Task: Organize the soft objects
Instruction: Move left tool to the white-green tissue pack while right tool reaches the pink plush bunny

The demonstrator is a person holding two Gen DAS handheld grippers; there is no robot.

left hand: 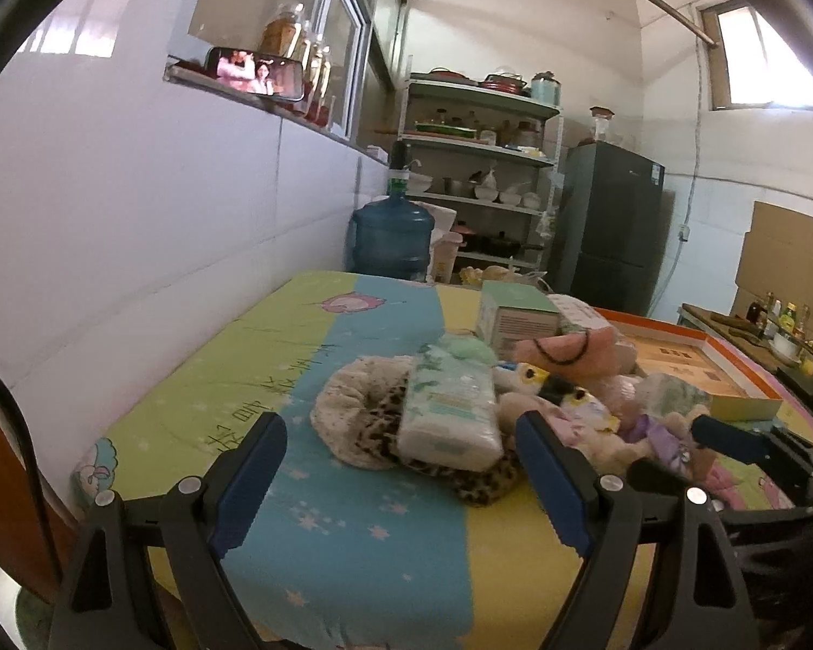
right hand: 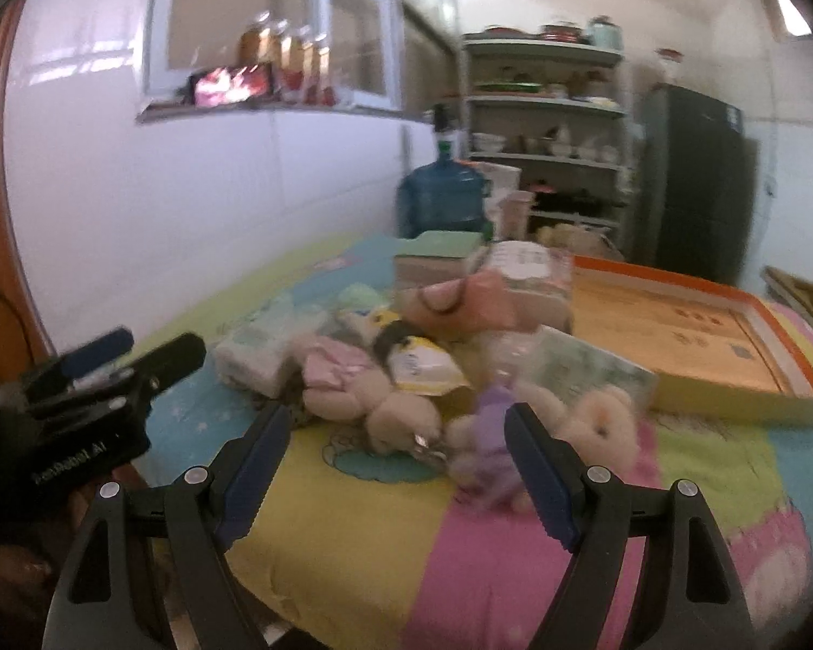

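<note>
While the left gripper stood spread and empty in the left wrist view, the white plastic-wrapped tissue pack lay just ahead between its fingers, long axis running away from it, atop a cream and leopard-print cloth, with bare striped tablecloth to the near left. Seen from the right wrist, the right gripper was likewise spread and empty, nearest the beige plush toy and purple plush toy, with the orange-rimmed shallow cardboard box open to the far right.

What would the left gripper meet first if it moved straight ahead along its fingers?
Most likely the white tissue pack, lying on the leopard-print cloth at the near edge of the pile. The left gripper is open and the pack sits between its fingers' lines; depth is hard to judge through the fisheye.
</note>
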